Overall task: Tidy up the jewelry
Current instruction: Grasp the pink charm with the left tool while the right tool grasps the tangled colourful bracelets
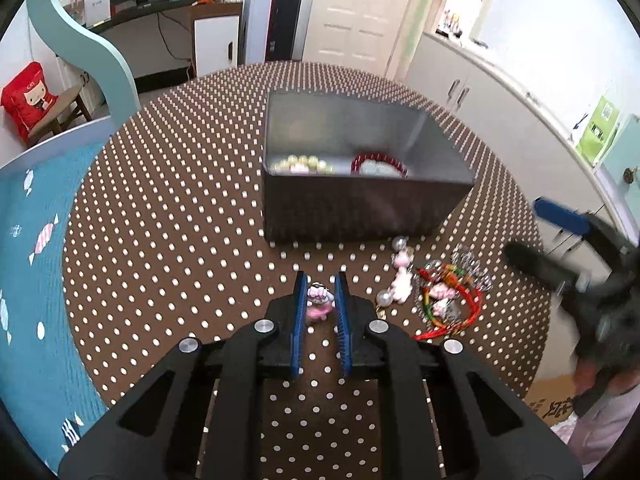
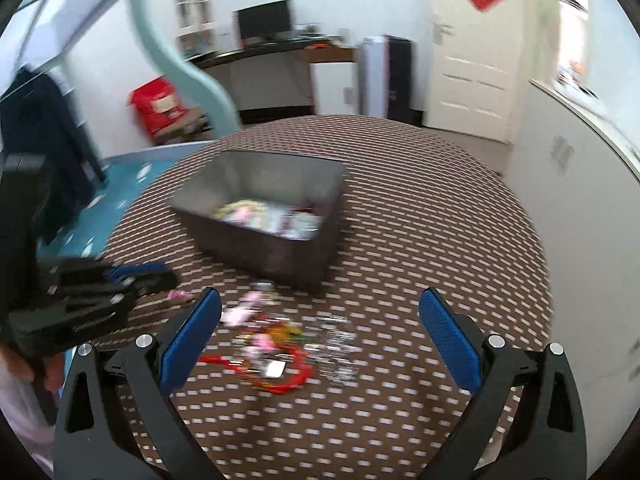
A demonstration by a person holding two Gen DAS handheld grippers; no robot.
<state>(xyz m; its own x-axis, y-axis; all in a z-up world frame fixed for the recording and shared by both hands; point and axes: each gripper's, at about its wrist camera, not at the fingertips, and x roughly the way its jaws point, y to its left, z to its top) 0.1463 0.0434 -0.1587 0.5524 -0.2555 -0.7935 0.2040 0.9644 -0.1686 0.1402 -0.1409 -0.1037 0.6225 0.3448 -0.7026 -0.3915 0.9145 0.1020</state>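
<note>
Between the blue pads, near edge of the table: a small pink charm (image 1: 319, 303) sits pinched in the left gripper (image 1: 320, 304), whose jaws are drawn in tight on it; the piece is low over the dotted tablecloth (image 1: 168, 240), just left of the loose pile.
Grip risk: the charm is tiny and lumpy, and only its sides seem caught by the pads, so I judge a quick lift or twist could squirt it out onto the cloth.
Loose pile: a pearl-and-pink strand (image 1: 400, 280), a red and multicoloured cord bracelet (image 1: 448, 304) and a silvery chain (image 1: 472, 268) lie tangled together, right of the charm and near the box's front wall.
Snag risk: whether the charm is linked to the strand I cannot tell; if it is, lifting would drag the pile along.
Grey box (image 1: 360, 208): stands at the middle of the table, farther off, open-topped, with cream beads (image 1: 302, 164) and a red bead bracelet (image 1: 380, 162) already inside.
Drop risk: the front wall is tall; a carry that stays low could knock the charm against it.
Right gripper (image 2: 320, 340): jaws spread wide, empty, hovering over the pile; its view is blurred.
Collision risk: both tools work the same small patch, so a sweep from either could scatter pieces or bump the other.
</note>
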